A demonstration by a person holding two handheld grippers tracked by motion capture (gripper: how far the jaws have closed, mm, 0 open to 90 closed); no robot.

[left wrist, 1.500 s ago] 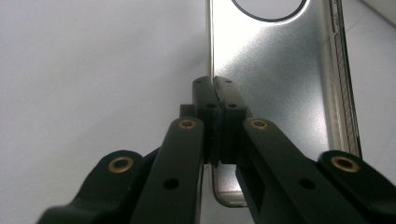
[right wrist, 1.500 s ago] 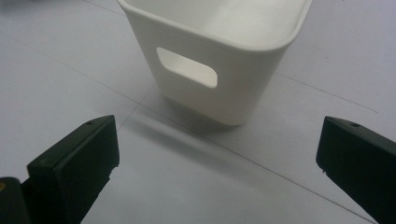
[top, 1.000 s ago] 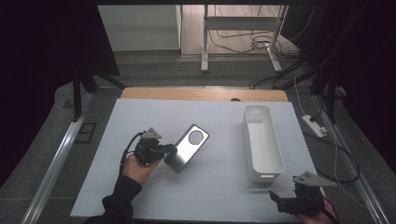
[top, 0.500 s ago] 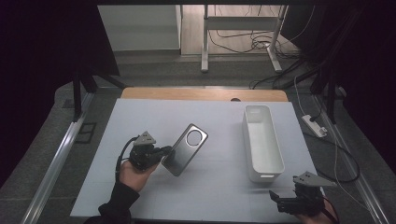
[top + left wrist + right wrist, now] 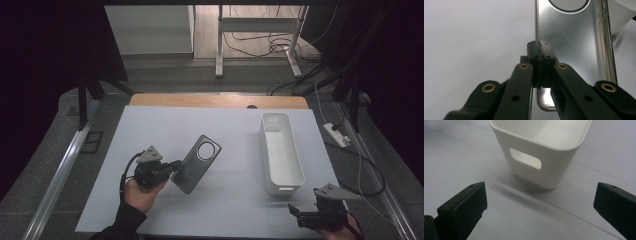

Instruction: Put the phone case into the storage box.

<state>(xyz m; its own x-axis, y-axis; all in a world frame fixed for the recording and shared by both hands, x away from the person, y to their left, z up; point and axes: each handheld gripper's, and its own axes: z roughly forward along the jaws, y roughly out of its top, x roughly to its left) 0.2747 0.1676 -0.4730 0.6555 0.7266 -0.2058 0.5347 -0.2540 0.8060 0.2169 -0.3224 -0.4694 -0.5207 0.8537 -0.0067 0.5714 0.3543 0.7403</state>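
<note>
left gripper (image 5: 172,169) clamped on the near edge of a dark grey, glossy phone case with a round camera cut-out (image 5: 196,163), held tilted above the pale grey table sheet (image 5: 165,130), left of centre. in the left gripper view the pads (image 5: 541,51) pinch the thin wall of the case (image 5: 571,37). right gripper (image 5: 299,214) rests near the table's front right corner, jaws wide apart and empty, facing the long white plastic bin with a handle slot (image 5: 541,147). advice: the grip is narrow, so carry the case slowly and level, then lower it lengthwise into the bin (image 5: 281,150).
</note>
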